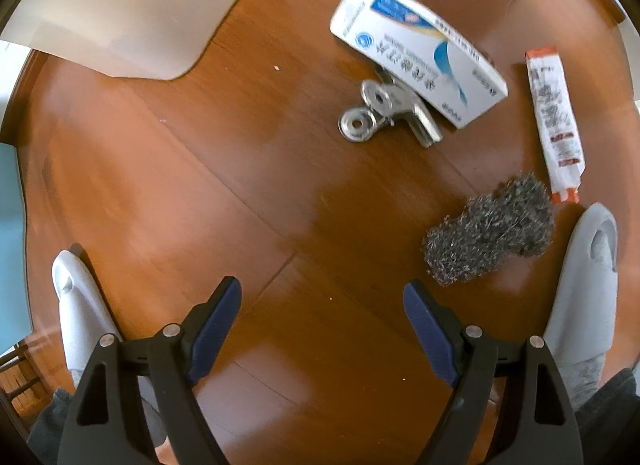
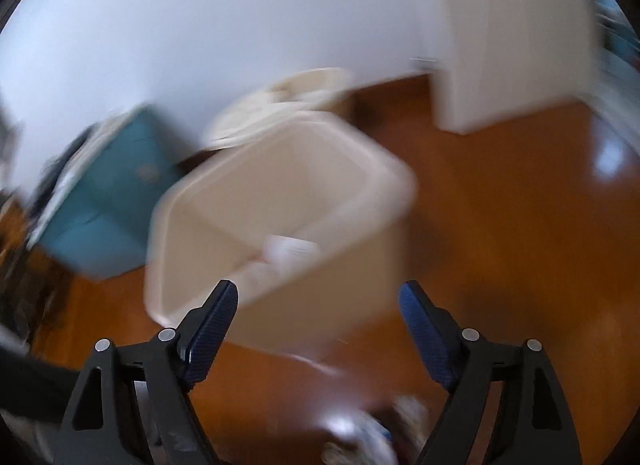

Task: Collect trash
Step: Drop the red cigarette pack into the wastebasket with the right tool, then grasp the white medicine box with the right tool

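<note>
My left gripper [image 1: 322,297] points straight down at the wooden floor [image 1: 200,185], open with nothing between its fingers. Ahead of it lie a white and blue cardboard box [image 1: 416,53], a metal bulldog clip [image 1: 384,113] partly under the box, a white and orange sachet [image 1: 554,121] and a grey steel wool pad [image 1: 492,229] just right of the fingertips. In the blurred right wrist view my right gripper [image 2: 318,301] is open and empty over the near rim of a beige bin [image 2: 280,205]. A small white piece [image 2: 292,249] lies inside the bin.
The person's grey slippers [image 1: 80,305] [image 1: 584,285] stand either side of the left gripper. A white sheet or wall base [image 1: 132,17] is at top left. Beyond the bin stand a second beige container [image 2: 280,105], a teal box [image 2: 112,201] and a white wall [image 2: 240,17].
</note>
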`<state>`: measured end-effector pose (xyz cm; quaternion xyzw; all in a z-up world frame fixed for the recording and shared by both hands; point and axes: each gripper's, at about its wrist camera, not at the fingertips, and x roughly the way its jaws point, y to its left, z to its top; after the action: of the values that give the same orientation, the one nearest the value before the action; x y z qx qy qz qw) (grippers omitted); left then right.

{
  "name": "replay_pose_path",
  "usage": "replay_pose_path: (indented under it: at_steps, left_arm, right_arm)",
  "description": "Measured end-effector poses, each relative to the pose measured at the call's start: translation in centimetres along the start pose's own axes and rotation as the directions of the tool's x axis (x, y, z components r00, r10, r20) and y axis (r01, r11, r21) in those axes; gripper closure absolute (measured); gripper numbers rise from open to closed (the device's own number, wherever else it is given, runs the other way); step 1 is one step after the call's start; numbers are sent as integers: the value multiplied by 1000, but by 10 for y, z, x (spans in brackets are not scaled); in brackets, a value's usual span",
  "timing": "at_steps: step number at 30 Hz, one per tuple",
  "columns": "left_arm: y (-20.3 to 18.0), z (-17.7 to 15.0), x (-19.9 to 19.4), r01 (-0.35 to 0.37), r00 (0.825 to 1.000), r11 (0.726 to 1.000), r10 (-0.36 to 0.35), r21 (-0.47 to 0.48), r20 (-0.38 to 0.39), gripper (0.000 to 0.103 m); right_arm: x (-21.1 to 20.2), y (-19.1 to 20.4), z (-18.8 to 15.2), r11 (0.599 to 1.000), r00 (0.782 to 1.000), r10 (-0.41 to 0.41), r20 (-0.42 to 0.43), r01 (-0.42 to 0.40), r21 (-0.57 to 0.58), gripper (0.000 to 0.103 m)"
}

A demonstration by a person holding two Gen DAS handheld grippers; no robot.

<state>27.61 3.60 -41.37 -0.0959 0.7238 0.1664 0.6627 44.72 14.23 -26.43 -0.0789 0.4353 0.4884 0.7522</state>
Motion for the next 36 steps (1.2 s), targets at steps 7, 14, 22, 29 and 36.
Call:
replay_pose_path:
  at_steps: [7,14,22,29,36]
  left_arm:
    - [2,11,7,50,999,996,-51,-69,-13,20]
    - [15,25,21,108,990,972,-125,-208,-67,20]
    - [15,15,31,107,988,973,-128,-205,-90,20]
    - [22,13,43,129,985,976,-147,-175,-94,20]
    - [-2,61,22,-16,998,959,-1,282,61,20]
  right_arm:
    - [-25,-107,-119,957,970,-192,-150,219,188,15]
    - [25,-76,-173,1000,971,-1,-237,6,20,25]
    - [89,-47,-190,984,944,-49,-325,-11,-179,42]
    - [96,-33,-192,951,954,-95,-283,3,-309,86]
    - [32,-84,-179,997,987,17,-160,-5,74,86]
